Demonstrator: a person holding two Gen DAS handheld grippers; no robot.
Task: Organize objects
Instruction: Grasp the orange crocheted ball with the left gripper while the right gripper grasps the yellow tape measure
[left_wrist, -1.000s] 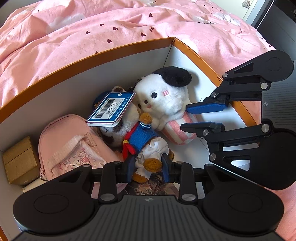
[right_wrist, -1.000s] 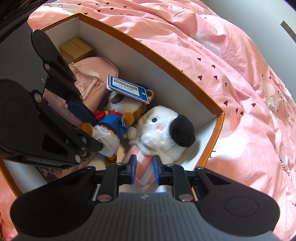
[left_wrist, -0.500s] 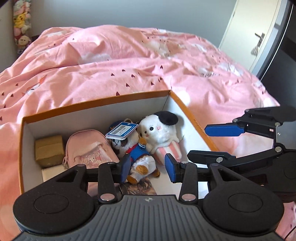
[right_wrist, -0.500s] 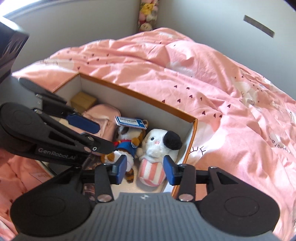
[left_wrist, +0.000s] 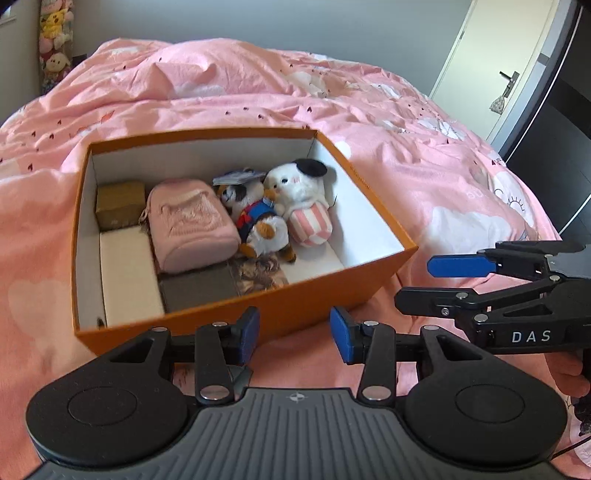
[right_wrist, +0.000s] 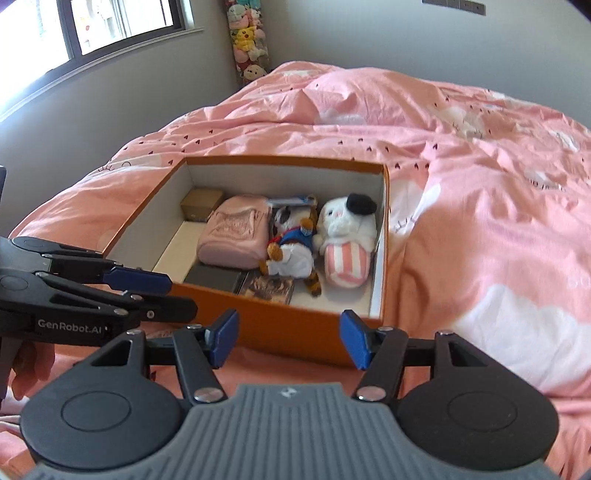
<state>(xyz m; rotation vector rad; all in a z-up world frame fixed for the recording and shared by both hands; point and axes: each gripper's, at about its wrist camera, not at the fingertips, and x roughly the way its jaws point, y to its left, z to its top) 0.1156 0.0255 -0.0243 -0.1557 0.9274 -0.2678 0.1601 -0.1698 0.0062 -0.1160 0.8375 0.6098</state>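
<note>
Both jaws empty: left gripper (left_wrist: 294, 329) spread, right gripper (right_wrist: 288, 338) opening. Box (left_wrist: 258, 295) holds pouch (left_wrist: 192, 221) and two plushies (left_wrist: 295, 206); packing seems finished, though off-frame strays may remain.

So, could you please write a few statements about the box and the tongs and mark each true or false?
1. The orange box has its lid on. False: it is open on the pink duvet.
2. The pink pouch lies between the gold box and the sailor plush. True.
3. The right tongs grip the white plush. False: they hold nothing and are opening.
4. The left tongs are empty. True.
</note>
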